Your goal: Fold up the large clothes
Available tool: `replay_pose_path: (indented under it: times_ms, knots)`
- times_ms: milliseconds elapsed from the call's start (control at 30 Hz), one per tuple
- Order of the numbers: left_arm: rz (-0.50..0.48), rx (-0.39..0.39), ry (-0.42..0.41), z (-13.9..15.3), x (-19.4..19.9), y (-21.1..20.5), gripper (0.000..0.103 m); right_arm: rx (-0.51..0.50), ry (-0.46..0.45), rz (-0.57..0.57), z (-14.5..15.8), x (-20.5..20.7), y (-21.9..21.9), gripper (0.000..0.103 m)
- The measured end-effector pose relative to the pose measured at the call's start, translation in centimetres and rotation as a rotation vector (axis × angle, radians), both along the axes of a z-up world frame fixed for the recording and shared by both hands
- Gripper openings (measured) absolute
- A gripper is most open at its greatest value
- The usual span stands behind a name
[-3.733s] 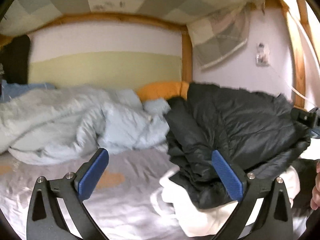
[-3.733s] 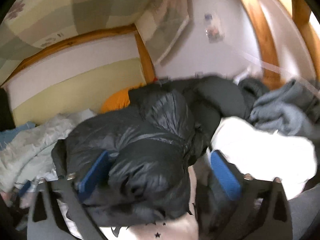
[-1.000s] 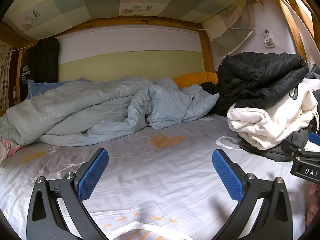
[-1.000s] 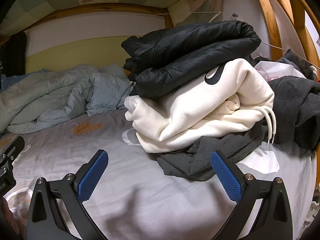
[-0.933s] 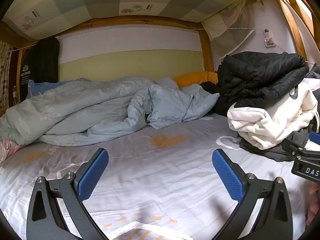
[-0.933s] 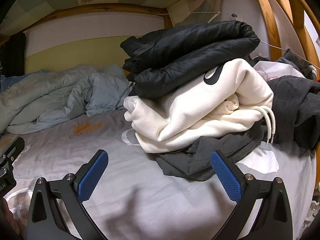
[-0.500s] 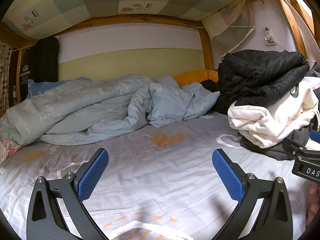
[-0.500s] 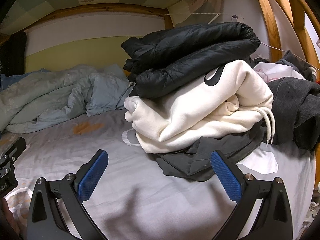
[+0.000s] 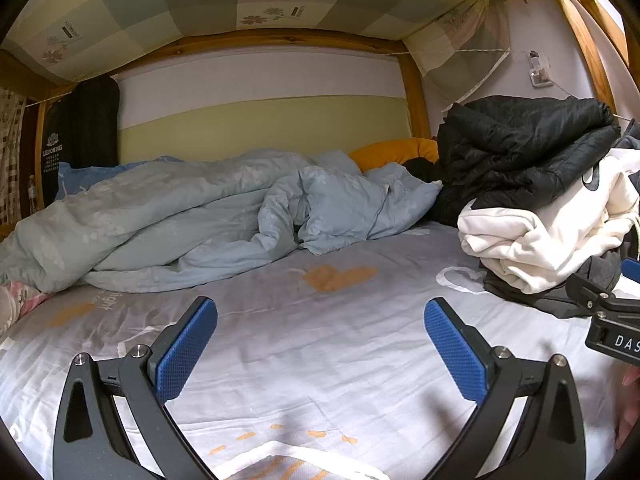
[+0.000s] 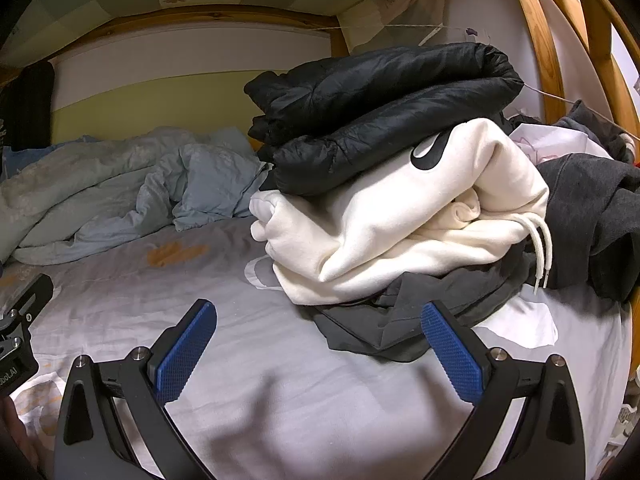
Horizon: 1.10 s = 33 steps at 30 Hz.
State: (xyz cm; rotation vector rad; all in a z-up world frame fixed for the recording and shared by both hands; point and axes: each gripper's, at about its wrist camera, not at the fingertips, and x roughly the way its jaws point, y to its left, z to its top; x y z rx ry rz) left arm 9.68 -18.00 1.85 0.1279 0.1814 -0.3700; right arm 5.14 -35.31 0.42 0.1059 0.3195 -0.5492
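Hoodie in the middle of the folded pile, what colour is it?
Cream white hoodie with a black logo; clearest in the right wrist view.

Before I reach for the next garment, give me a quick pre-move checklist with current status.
1. Left gripper open and empty: ok.
2. Right gripper open and empty: ok.
3. Black puffer jacket folded on top of the white hoodie: ok.
4. Stack stable: cannot tell; it leans, with the dark grey garment bunched under it.
5. Bare sheet ahead for folding: ok.
6. Next garment, the grey sweatshirt, lying free: cannot tell.
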Motion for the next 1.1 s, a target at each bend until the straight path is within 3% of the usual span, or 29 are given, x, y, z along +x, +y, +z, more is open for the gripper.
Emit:
replay_pose_path:
  times_ms: [1100]
  knots:
    - [-0.011,0.018,0.004,-0.25,-0.18,0.21,0.103,0.003,0.006,0.002,-0.05,0.27,-0.21,0.103]
